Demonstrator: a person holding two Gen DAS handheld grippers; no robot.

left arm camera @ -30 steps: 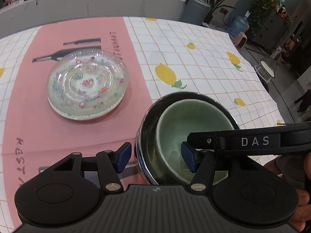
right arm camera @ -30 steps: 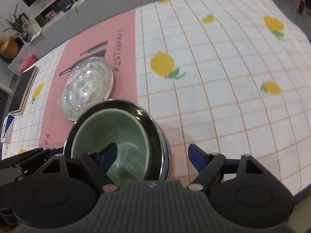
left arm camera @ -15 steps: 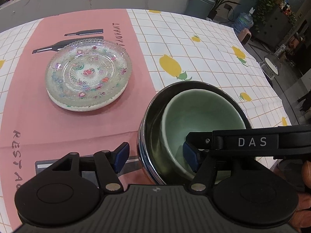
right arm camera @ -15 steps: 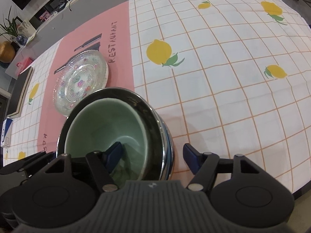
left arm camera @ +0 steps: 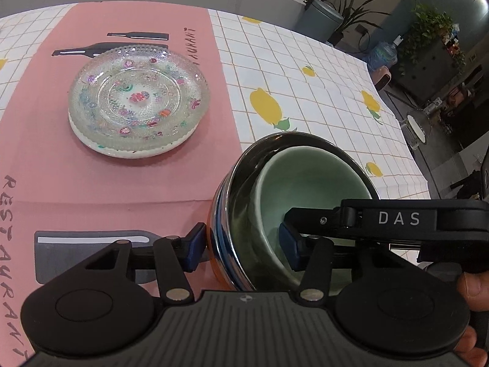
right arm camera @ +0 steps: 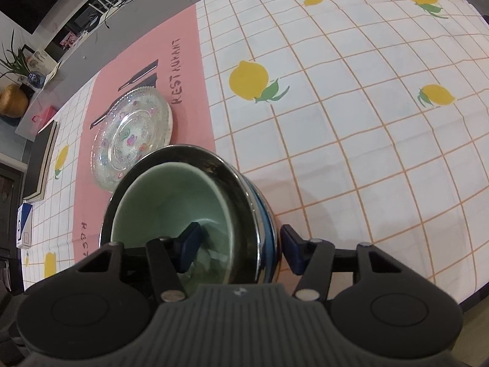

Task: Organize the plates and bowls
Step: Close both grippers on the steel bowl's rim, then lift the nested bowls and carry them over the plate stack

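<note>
A: Bowls first. Where?
B: Green ceramic bowl (left arm camera: 308, 189) nested inside a steel bowl (left arm camera: 232, 202), which has blue and orange bands on its outer wall. The stack is tilted, at the near part of the table (left arm camera: 305, 61), over the edge of the pink mat (left arm camera: 45, 153)

A: Grippers?
B: Left hand-held gripper (left arm camera: 243, 249) straddles the stack's wall, one blue pad outside against the steel, one inside the green bowl; jaws parted wide. Can't tell if it's actually clamping. Right hand-held gripper (right arm camera: 240, 247) does the same on the opposite side: left pad inside the green bowl, right pad just beside the outer wall. Grip also can't be told

A: Plates?
B: Clear beaded glass plate with floral print (left arm camera: 139, 98) sits on a white plate (left arm camera: 134, 153), well apart from the bowls, on the pink mat

A: Any text?
B: "RESTAURANT" in dark letters on the mat, next to bottle and knife graphics. "DAS" in white on the right gripper's black arm (left arm camera: 398, 218), which crosses the left wrist view

A: View differences?
B: Left wrist only: that arm, fingers holding it at the frame edge, grey bin, plants, water jug past the table. Right wrist only: dark book (right arm camera: 42, 159) and a blue-white box (right arm camera: 24, 224) at the table's left edge, plus a gold vase (right arm camera: 12, 101) on a ledge. Lemon-print checked cloth (right arm camera: 336, 91) shows in both
</note>
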